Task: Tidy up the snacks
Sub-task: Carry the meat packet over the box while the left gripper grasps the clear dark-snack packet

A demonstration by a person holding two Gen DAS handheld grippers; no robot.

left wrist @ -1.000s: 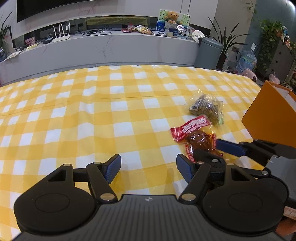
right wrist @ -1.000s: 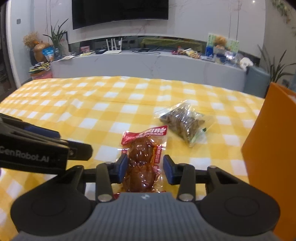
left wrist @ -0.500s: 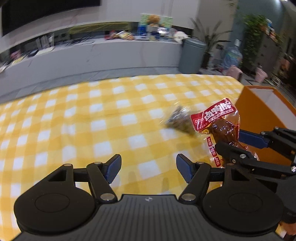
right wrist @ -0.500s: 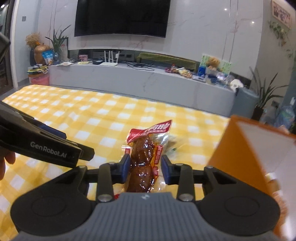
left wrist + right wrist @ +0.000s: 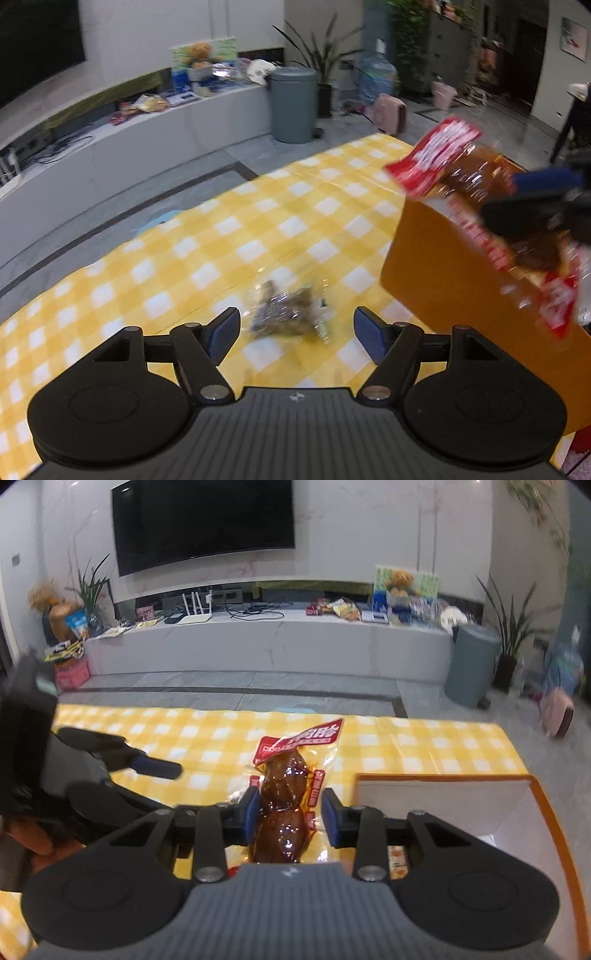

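Observation:
My right gripper (image 5: 290,812) is shut on a red packet of glazed brown meat (image 5: 286,794) and holds it up in the air beside the rim of the orange box (image 5: 443,775). In the left wrist view that red packet (image 5: 476,192) hangs over the orange box (image 5: 443,280) at the right. A clear bag of dark snacks (image 5: 288,314) lies on the yellow checked cloth (image 5: 221,240). My left gripper (image 5: 295,328) hovers over it with jaws opening wide on either side in view, and the pads are not touching it.
The orange box has a white inside and stands at the table's right edge. Beyond the table's far edge is grey floor, a grey bin (image 5: 293,107) and a long white bench with clutter. My left gripper's finger (image 5: 155,766) reaches in at the left of the right wrist view.
My right gripper has lifted the red packet off the cloth and carried it up to the orange box. My left gripper has swung right, so the clear bag now sits between its fingers in view.

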